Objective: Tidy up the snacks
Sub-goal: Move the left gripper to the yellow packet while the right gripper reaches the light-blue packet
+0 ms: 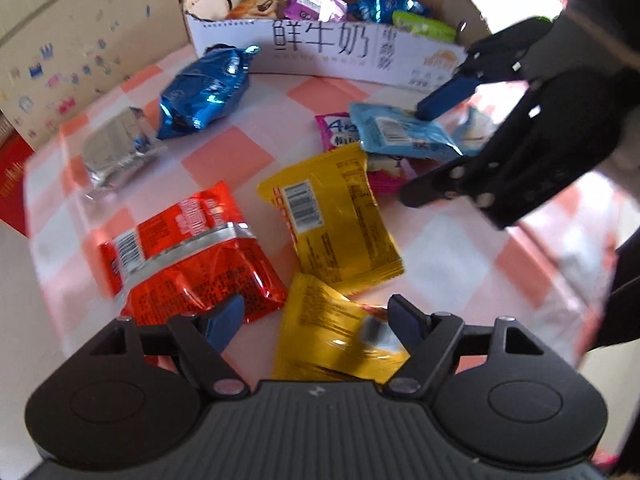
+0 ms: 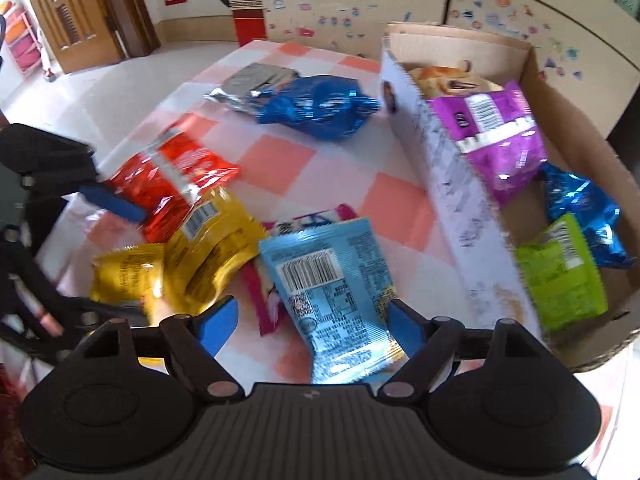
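A tabletop (image 1: 240, 152) under a pink-and-white checked cloth carries loose snack packets, with an open cardboard box (image 1: 320, 46) printed with large dark characters at the top centre of the left wrist view. Inside the box, in the right wrist view, lie a purple packet (image 2: 492, 136), a lime-green packet (image 2: 560, 276), a blue foil packet (image 2: 584, 208) and a tan bread-like packet (image 2: 444, 76).

The left gripper (image 1: 316, 316), at the bottom centre of its own view, has its blue-padded fingers spread wide. Between them lies a crumpled yellow packet (image 1: 332, 328); the pads do not press it. Just above are a red foil packet (image 1: 188, 256) and a flat yellow packet with a barcode (image 1: 336, 220). Further up and to the left sit a shiny dark-blue foil packet (image 1: 204, 92) and a silver foil packet (image 1: 112, 152).

The right gripper (image 2: 314, 320) is also spread wide, over a light-blue packet with a barcode (image 2: 332, 280) that lies partly on a pink packet (image 2: 272, 308). The right-hand pad stands at the packet's edge; whether it touches cannot be told.
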A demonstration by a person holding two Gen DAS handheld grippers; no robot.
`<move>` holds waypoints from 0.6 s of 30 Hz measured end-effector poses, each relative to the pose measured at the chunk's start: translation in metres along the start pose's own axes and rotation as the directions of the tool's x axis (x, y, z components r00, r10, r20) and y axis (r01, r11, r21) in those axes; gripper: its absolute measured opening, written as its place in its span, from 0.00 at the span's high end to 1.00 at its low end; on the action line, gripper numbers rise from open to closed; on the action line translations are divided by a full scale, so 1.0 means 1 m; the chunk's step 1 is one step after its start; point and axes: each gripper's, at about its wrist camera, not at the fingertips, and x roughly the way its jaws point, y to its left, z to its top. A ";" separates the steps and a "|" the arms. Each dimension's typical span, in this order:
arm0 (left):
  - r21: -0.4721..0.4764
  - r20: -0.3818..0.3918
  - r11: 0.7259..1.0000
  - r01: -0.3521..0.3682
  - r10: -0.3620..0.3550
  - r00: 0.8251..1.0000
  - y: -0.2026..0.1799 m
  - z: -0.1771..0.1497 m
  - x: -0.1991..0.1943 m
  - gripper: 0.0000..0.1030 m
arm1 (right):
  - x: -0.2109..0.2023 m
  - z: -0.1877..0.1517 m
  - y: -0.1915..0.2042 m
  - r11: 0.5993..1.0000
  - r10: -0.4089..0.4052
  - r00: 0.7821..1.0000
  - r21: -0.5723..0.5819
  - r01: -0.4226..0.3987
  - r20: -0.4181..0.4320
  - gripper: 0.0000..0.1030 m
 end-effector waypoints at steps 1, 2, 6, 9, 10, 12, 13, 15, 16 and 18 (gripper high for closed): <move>0.014 0.005 1.000 -0.029 0.028 1.000 0.000 -0.001 0.000 0.20 | -0.001 0.000 0.003 1.000 0.019 1.000 0.000 -0.019 0.000 0.17; 0.010 0.006 0.999 -0.041 0.041 0.999 0.003 -0.001 0.000 0.20 | -0.002 0.001 0.005 0.999 0.043 0.999 0.003 -0.043 0.004 0.17; -0.059 0.006 0.997 -0.054 0.054 0.999 0.017 -0.003 -0.004 0.22 | -0.009 0.005 0.005 0.996 0.077 0.997 0.033 -0.078 0.033 0.18; -0.098 0.015 0.995 -0.019 0.021 1.000 0.022 -0.009 -0.008 0.23 | -0.006 0.007 -0.001 0.998 0.033 0.999 0.061 -0.034 0.031 0.18; -0.110 0.021 0.994 -0.002 0.004 1.000 0.022 -0.011 -0.010 0.23 | -0.004 0.007 -0.003 0.997 0.022 0.999 0.070 -0.024 0.028 0.17; -0.115 0.029 0.993 0.018 -0.014 0.999 0.018 -0.013 -0.011 0.23 | 0.001 0.007 -0.003 0.996 0.018 1.000 0.084 -0.020 0.022 0.16; -0.110 0.031 0.994 0.024 -0.021 0.999 0.015 -0.014 -0.012 0.23 | 0.003 0.007 -0.003 0.996 0.023 1.000 0.091 -0.024 0.021 0.16; -0.101 0.027 0.994 0.035 -0.032 0.999 0.010 -0.015 -0.011 0.22 | 0.008 0.007 -0.002 0.994 0.025 1.000 0.105 -0.027 0.017 0.16; -0.095 0.022 0.995 0.040 -0.038 0.999 0.008 -0.016 -0.010 0.21 | 0.010 0.007 -0.002 0.993 0.028 1.000 0.116 -0.029 0.014 0.16; -0.082 0.009 0.996 0.044 -0.043 0.999 0.004 -0.018 -0.008 0.21 | 0.015 0.008 -0.004 0.988 0.041 0.999 0.152 -0.041 0.002 0.16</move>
